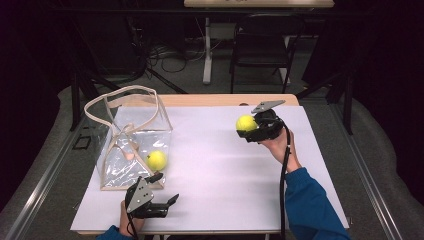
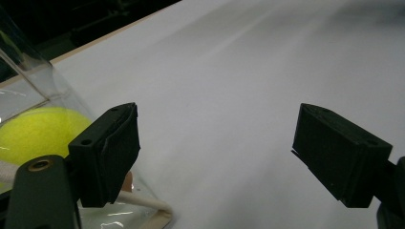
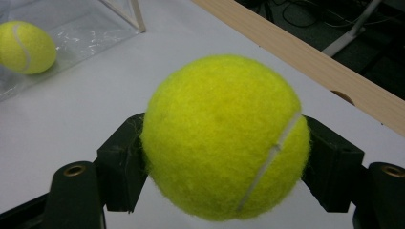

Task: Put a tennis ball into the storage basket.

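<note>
Broadly, the white table top (image 1: 220,170) spreads beneath both sets of fingers, and the clear bag (image 1: 131,145) with its pale straps stands just beyond the left gripper (image 1: 165,192), its near corner close beside that gripper's left fingertip (image 2: 112,152). The left gripper's fingers stand wide apart with nothing between them, only bare table showing through the gap. One tennis ball (image 1: 156,160) lies inside the bag, behind the clear wall, just past that same fingertip. The right gripper (image 1: 248,131) is well apart from the bag, raised off the table, and its fingers (image 3: 125,162) are clamped on the second tennis ball (image 3: 224,136), one pad on each side at about the ball's widest girth, the ball bulging above and ahead of the pads. This ball looks light, with a fuzzy felt cover that should give the pads good friction, and a springy shell that yields a little under pressure; it seems neither fragile nor slippery. The grip across the middle looks the sound one, since pads set higher or lower on the curve could squeeze it out like a pip. The bag appears thin and floppy, so its walls will likely buckle if nudged, and the open mouth between the straps is the way in.
</note>
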Demonstrator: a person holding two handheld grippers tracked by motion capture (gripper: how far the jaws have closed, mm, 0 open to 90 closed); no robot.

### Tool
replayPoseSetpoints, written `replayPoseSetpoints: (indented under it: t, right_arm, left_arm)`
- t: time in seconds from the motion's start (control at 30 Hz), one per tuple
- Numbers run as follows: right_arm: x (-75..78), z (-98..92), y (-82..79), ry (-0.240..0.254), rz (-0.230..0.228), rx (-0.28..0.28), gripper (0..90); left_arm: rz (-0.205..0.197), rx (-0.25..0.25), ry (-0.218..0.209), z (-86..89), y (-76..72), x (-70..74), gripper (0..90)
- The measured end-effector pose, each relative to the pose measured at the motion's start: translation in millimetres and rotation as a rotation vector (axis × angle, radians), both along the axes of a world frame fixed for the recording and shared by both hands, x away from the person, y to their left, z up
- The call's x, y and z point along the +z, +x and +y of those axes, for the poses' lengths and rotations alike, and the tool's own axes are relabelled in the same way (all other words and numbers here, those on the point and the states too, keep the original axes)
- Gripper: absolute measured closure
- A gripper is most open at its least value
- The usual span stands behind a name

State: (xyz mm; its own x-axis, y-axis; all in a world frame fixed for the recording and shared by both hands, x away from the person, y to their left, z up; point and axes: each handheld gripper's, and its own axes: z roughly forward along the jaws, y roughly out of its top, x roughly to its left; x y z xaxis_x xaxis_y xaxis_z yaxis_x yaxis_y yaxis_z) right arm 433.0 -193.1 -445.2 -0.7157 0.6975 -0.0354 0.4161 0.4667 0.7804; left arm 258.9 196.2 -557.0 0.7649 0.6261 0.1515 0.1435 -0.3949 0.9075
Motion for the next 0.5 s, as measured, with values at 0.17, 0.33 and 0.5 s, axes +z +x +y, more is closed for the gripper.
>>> replayPoseSetpoints:
  t: [0.17, 0.33, 0.5]
  right_arm:
    - [1.8, 5.7, 1.1, -0.002, 0.001, 0.012, 26.1]
    - [0.9, 9.0, 3.5, 0.006, 0.003, 0.019, 26.2]
    - [0.8, 12.6, 4.8, 0.008, 0.008, 0.027, 26.2]
  left_arm:
    - [0.000, 0.002, -0.002, 0.2, -0.2, 0.0, 15.9]
    - [-0.001, 0.001, -0.002, 0.4, -0.1, 0.1, 15.9]
    - [-0.001, 0.002, -0.002, 0.3, -0.2, 0.0, 15.9]
